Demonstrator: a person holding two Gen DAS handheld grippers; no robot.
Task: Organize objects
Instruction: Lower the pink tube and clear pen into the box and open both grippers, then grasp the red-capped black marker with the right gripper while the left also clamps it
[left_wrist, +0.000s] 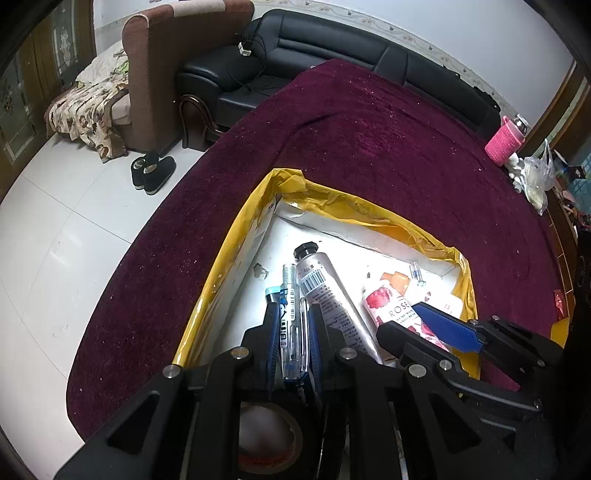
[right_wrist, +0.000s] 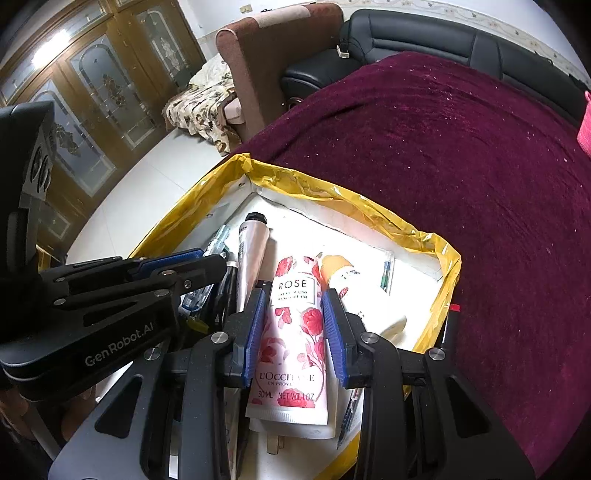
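A white box with yellow taped rim (left_wrist: 236, 258) (right_wrist: 369, 210) sits on the maroon tablecloth. My left gripper (left_wrist: 293, 314) is shut on a clear pen with a barcode label (left_wrist: 293, 332), held over the box. My right gripper (right_wrist: 293, 306) straddles the rose-print hand cream tube (right_wrist: 291, 332) in the box; its blue pads sit at the tube's sides, and I cannot tell if they press it. A silver tube with a black cap (left_wrist: 325, 291) (right_wrist: 251, 243) lies beside it. An orange-topped white tube (right_wrist: 354, 291) lies to the right.
A roll of tape (left_wrist: 269, 439) lies under my left gripper. A pink bottle (left_wrist: 504, 140) and a plastic bag (left_wrist: 537, 177) stand at the table's far right. A black sofa (left_wrist: 332, 44) and a brown chair (left_wrist: 155, 74) stand beyond the table.
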